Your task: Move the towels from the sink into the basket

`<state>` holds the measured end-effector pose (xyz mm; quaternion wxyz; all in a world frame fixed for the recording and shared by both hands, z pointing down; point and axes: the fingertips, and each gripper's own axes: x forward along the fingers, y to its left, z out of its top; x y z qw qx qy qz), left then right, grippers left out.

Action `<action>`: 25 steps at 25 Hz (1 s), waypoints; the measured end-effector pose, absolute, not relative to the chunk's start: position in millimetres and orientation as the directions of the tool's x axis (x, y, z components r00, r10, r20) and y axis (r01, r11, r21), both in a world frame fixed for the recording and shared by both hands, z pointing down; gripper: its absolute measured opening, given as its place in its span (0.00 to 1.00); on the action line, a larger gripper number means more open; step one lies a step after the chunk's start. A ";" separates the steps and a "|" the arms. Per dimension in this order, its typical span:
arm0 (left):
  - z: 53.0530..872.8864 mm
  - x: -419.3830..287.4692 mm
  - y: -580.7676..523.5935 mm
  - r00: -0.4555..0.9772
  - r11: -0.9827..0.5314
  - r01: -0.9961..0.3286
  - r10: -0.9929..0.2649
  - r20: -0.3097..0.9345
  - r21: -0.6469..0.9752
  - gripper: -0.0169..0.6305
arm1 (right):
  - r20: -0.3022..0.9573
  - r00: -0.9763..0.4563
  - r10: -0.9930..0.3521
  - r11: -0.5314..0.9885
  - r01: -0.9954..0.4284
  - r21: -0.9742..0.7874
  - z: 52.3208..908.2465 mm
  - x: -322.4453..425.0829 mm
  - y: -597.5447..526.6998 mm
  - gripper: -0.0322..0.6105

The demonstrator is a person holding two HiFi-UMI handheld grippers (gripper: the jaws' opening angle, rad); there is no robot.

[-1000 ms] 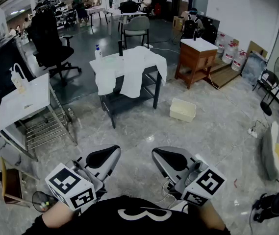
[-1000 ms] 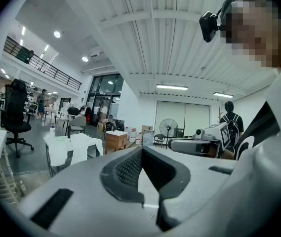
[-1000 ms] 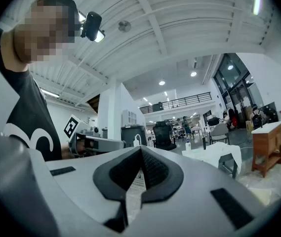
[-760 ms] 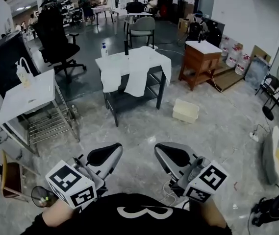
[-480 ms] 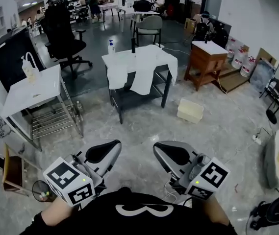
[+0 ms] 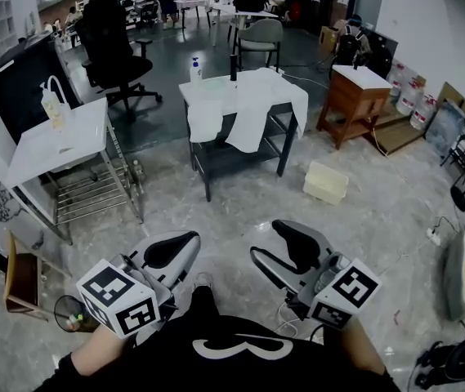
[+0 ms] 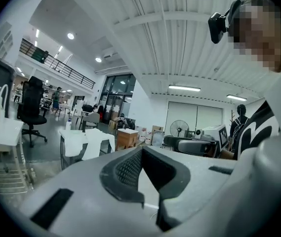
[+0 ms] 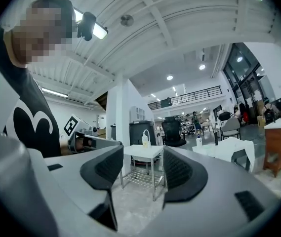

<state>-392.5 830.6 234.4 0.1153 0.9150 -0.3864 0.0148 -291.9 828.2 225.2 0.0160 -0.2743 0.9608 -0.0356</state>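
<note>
Nearest, the left hand-held gripper (image 6: 171,250) is closed and empty. The right hand-held gripper (image 6: 266,240) has just been opening, with nothing between its jaws. The basket (image 6: 326,182) sits at one o'clock. Well beyond, at twelve o'clock, towels (image 6: 252,109) drape the surface (image 6: 209,88).

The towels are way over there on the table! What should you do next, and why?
Probably step forward toward the table, because the white towels draped over it are far off across the floor. The right gripper has just been opening, with nothing between its jaws; the left gripper is shut and empty. The basket sits on the floor beside the table.
</note>
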 end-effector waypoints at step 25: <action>310.5 -525.8 440.6 0.739 -0.662 -0.662 -0.654 0.162 0.351 0.03 | 0.157 -0.742 -0.652 0.729 -0.670 -0.142 299.9 -405.9 442.0 0.50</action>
